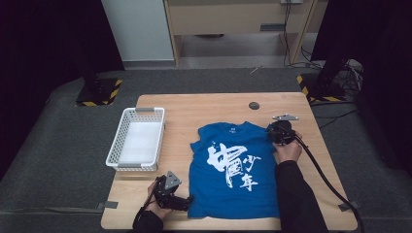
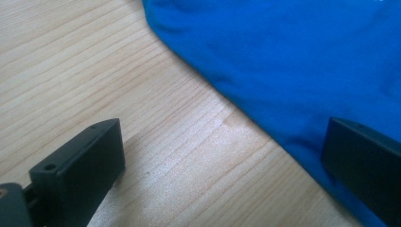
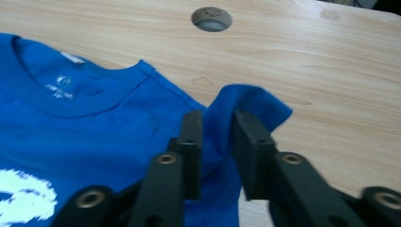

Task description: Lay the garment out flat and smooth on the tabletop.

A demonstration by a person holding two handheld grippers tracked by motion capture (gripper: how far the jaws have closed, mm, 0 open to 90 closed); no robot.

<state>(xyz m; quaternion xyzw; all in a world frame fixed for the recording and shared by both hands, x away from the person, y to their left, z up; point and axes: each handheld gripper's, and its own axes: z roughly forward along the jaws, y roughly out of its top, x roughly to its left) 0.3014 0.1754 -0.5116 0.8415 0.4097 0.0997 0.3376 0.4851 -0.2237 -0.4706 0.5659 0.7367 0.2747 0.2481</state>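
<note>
Sleeve (image 3: 246, 101) between right gripper (image 3: 217, 142) jaws

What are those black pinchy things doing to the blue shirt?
A person holds a black gripper in each hand over a blue T-shirt with white lettering, spread flat on a light wooden table. The right gripper is at the shirt's sleeve, its fingers slightly apart with a fold of sleeve between them. The left gripper sits at the shirt's bottom corner, fingers wide open. A white plastic basket waits beside the shirt.
</note>
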